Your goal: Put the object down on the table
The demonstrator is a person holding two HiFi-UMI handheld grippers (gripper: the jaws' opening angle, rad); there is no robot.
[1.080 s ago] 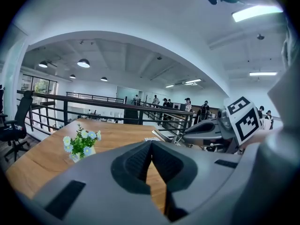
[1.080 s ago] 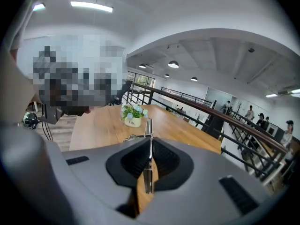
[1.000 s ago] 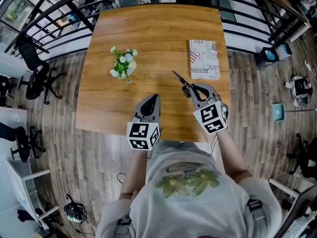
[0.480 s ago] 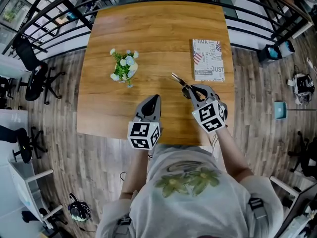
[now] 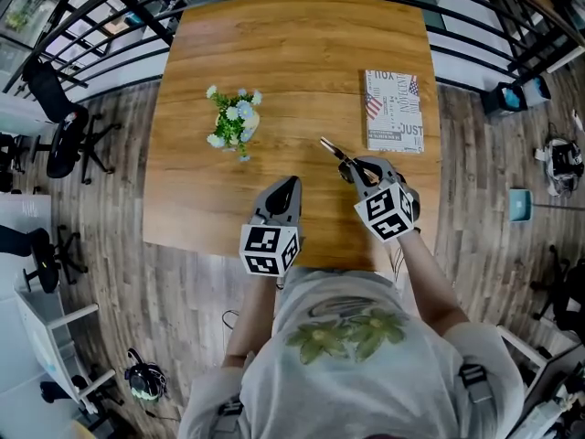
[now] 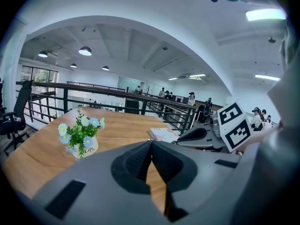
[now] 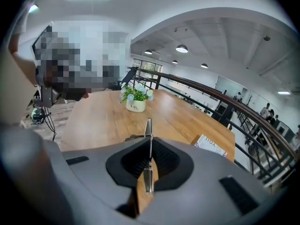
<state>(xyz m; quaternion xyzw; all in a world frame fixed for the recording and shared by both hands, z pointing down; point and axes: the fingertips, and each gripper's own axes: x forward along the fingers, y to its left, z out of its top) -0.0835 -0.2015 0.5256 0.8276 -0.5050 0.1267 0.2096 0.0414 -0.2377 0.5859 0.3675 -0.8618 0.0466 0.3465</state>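
My right gripper [image 5: 355, 165] is shut on a thin metal tool [image 5: 333, 149], seemingly a pair of scissors, whose blade sticks out forward and to the left over the wooden table [image 5: 292, 53]. In the right gripper view the blade [image 7: 148, 128] stands edge-on between the closed jaws of the right gripper [image 7: 149, 146]. My left gripper [image 5: 288, 184] hovers over the table's near edge, shut with nothing between its jaws. From the left gripper view, the left gripper [image 6: 151, 143] has its jaws meeting at the tips.
A small pot of blue and white flowers [image 5: 232, 123] stands left of centre on the table. A printed book [image 5: 394, 111] lies at the right side. Black railings [image 5: 101, 16] and office chairs [image 5: 59, 144] surround the table.
The head camera has shifted slightly, so the table sits a little differently in the view. Both grippers hold about the same places, the right one still closed on the tool.
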